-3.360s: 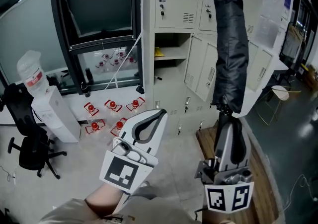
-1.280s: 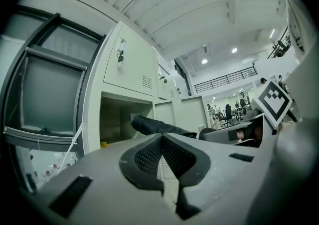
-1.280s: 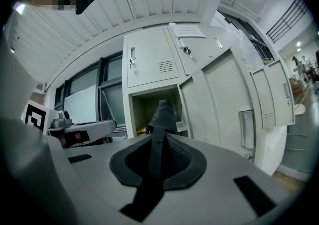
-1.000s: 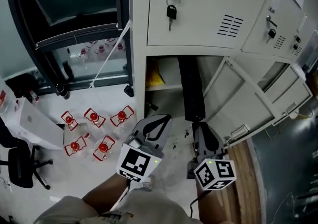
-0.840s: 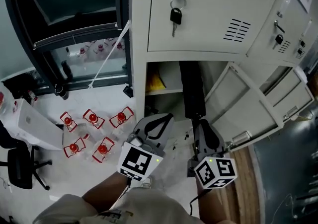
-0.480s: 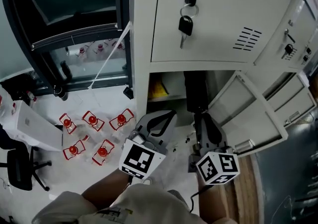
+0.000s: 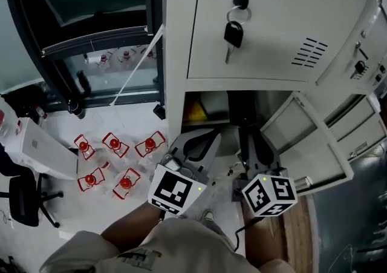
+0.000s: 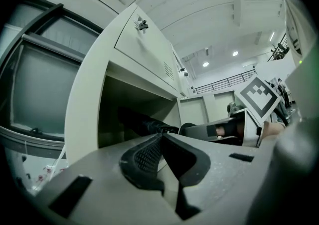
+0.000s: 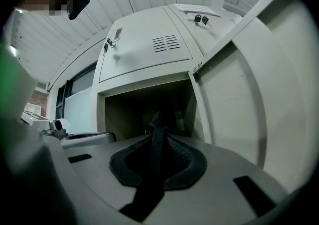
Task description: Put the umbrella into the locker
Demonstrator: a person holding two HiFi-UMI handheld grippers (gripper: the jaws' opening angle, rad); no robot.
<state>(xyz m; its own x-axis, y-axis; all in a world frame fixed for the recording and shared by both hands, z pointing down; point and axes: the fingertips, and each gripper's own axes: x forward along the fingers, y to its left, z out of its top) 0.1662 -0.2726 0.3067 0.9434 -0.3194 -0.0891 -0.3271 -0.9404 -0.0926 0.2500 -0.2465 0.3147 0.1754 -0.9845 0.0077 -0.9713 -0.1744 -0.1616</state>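
- Black folded umbrella [image 7: 240, 107]: now inside the open lower compartment of the locker [image 7: 175, 54], far end lost in the dark at the back. 3.4 s ago it stood upright in open air, well clear of the cabinets. Over the last sec. it has gone deeper, with less of it showing below the upper door's edge.
- Right tongs [image 7: 250, 138]: clamped on the umbrella's near end, at the compartment mouth. Not let go yet.
- Left tongs [image 7: 202, 140]: pads together, nothing between them. Just beside the right tongs, in front of the opening, no part in the carry.
- Meaning for task: insertion looks nearly done. Prob. left to do: release, draw back, maybe shut the swung-out door [image 7: 314, 138].
- Head view only: keys [image 7: 233, 28] hanging from the upper door's lock, yellow item [image 7: 192, 110] at left of the same compartment, red-capped objects [image 7: 115, 144] on the floor. The grip itself is hidden behind the tongs' body.
- Right gripper view only: a narrow dark part of the umbrella pinched between the pads, compartment straight ahead, open door at right.
- Left gripper view only: side look at the umbrella reaching into the compartment. Whether it rests on the shelf: cannot tell.
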